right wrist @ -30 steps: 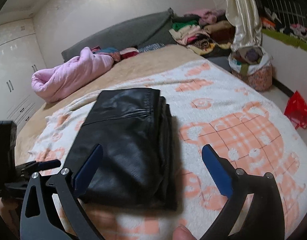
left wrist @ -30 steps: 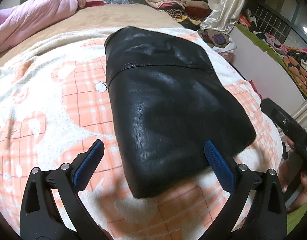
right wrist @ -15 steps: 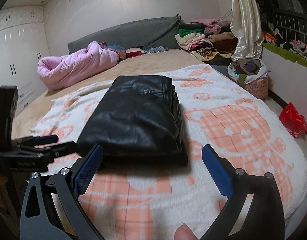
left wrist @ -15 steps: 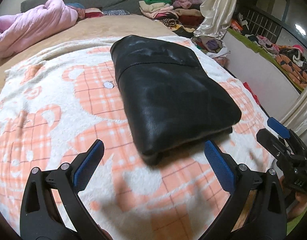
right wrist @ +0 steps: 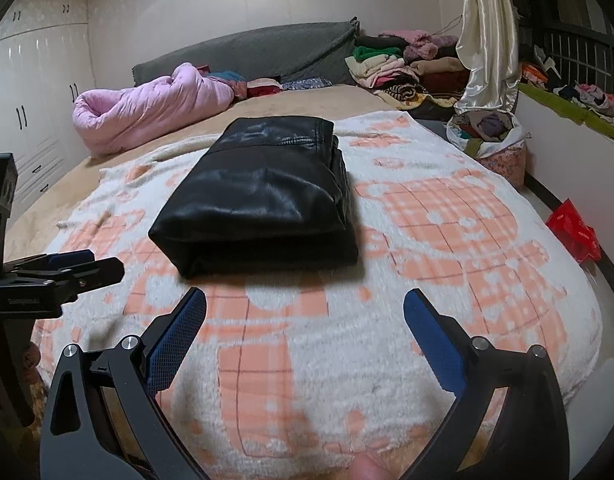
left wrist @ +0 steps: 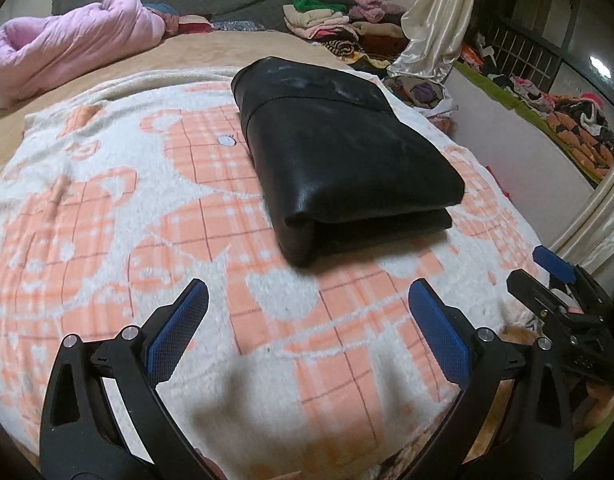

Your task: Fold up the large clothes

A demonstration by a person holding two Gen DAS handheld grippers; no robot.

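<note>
the black jacket (left wrist: 343, 160) is lying folded on the blanket (left wrist: 107, 220), ahead of both grippers and touching neither. the left gripper (left wrist: 307, 332) is hovering with its jaws spread wide and nothing between them; the jacket is sitting ahead and slightly right of it. the right gripper (right wrist: 305, 336) is likewise gaping and empty, with the jacket ahead and slightly left. the bundle's long axis is running away from the grippers, its rounded fold edge facing them (the fold looks finished, judging by the tidy stack). neither gripper is clearly nearer; both are hanging well apart from it.
</note>
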